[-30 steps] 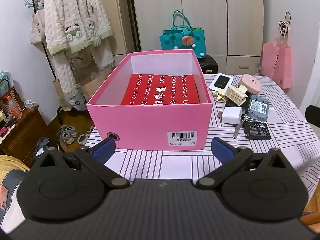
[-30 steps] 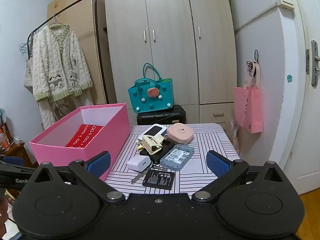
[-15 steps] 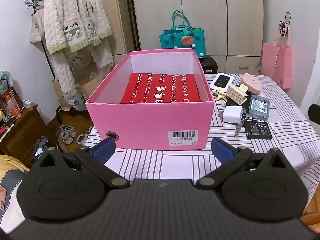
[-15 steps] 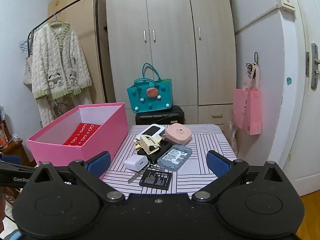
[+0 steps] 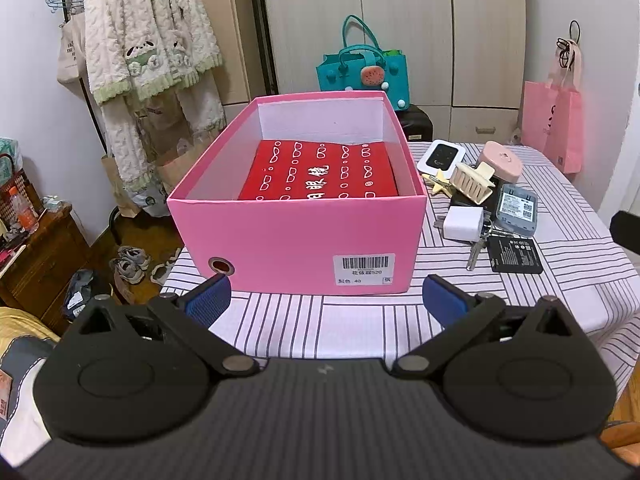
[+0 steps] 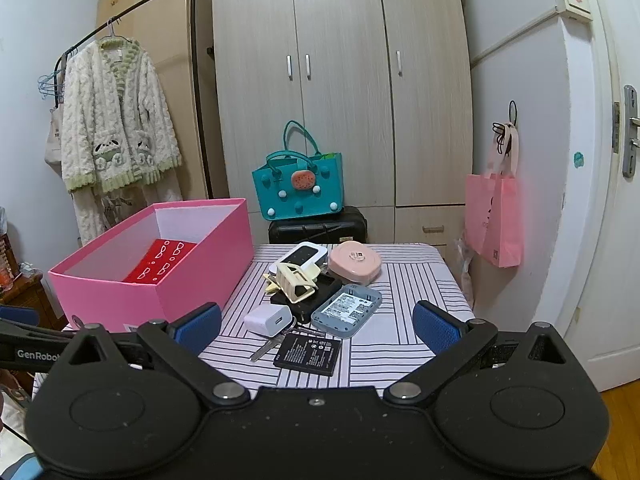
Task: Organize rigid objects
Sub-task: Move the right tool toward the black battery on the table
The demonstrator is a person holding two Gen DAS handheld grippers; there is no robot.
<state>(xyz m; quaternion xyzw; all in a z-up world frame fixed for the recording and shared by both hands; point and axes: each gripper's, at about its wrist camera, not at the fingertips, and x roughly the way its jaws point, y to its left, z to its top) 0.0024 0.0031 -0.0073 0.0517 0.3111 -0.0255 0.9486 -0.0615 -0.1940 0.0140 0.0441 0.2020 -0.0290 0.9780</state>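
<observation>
A pink box (image 5: 296,240) (image 6: 160,280) stands on the striped table with a red patterned box (image 5: 320,176) inside. Right of it lies a cluster: white charger (image 5: 462,222) (image 6: 268,319), black battery (image 5: 516,255) (image 6: 308,354), keys (image 5: 476,248), grey-blue router (image 5: 516,210) (image 6: 346,310), cream hair claw (image 5: 474,182) (image 6: 296,282), pink round case (image 5: 502,160) (image 6: 354,266), white-black device (image 5: 440,156) (image 6: 300,258). My left gripper (image 5: 326,298) is open and empty, in front of the pink box. My right gripper (image 6: 316,322) is open and empty, just short of the cluster.
The striped tablecloth (image 5: 560,272) ends at the near and right edges. A teal bag (image 6: 298,186) on a black case, a wardrobe (image 6: 340,80), a pink bag (image 6: 496,216) and hanging robes (image 5: 148,40) stand behind and beside the table.
The right gripper has drifted slightly closer to the cluster of small objects. The left gripper has barely moved. Both stay open.
</observation>
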